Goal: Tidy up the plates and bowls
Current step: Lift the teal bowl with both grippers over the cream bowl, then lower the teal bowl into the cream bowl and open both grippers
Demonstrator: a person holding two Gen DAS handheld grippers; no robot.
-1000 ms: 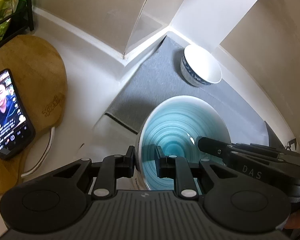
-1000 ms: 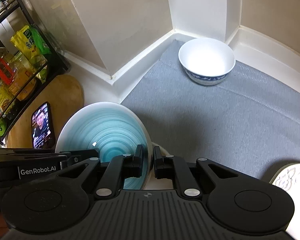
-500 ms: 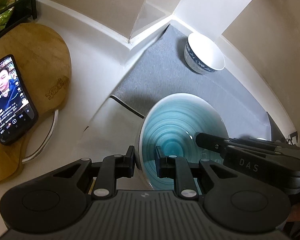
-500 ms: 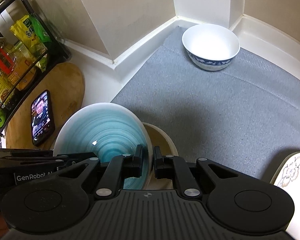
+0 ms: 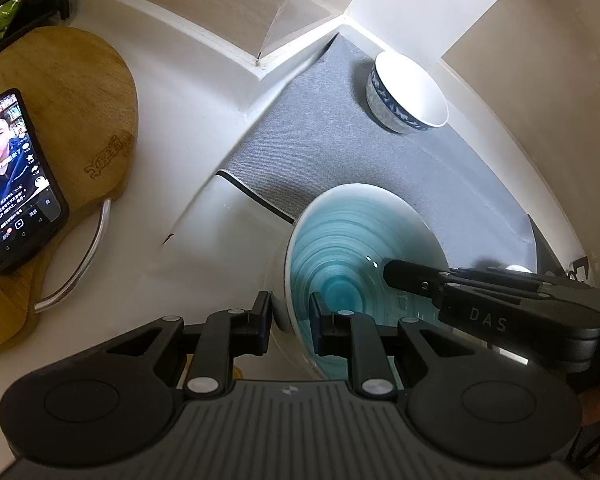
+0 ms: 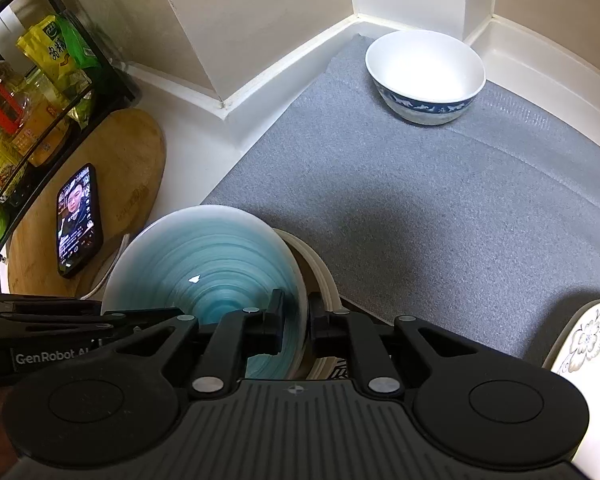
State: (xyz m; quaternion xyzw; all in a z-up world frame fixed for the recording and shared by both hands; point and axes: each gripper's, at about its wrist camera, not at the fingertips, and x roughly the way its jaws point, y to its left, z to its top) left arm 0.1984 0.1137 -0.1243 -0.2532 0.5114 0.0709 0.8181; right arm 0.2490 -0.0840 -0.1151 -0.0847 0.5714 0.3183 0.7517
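Bowl (image 6: 204, 264), teal hollow facing up, rim pinched by both grippers' fingers (image 6: 278, 320).

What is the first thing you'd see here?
The shiny teal bowl, right in front, pinched at its rim by both the left gripper and the right gripper. Far back on the grey mat sits a white bowl. At the left a lit phone lies on a wooden board.

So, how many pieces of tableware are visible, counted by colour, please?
teal dish: 1
white bowl with blue band: 1
cream dish, partly hidden under the teal one: 1
flower-patterned dish, cut off at the edge: 1
Total: 4
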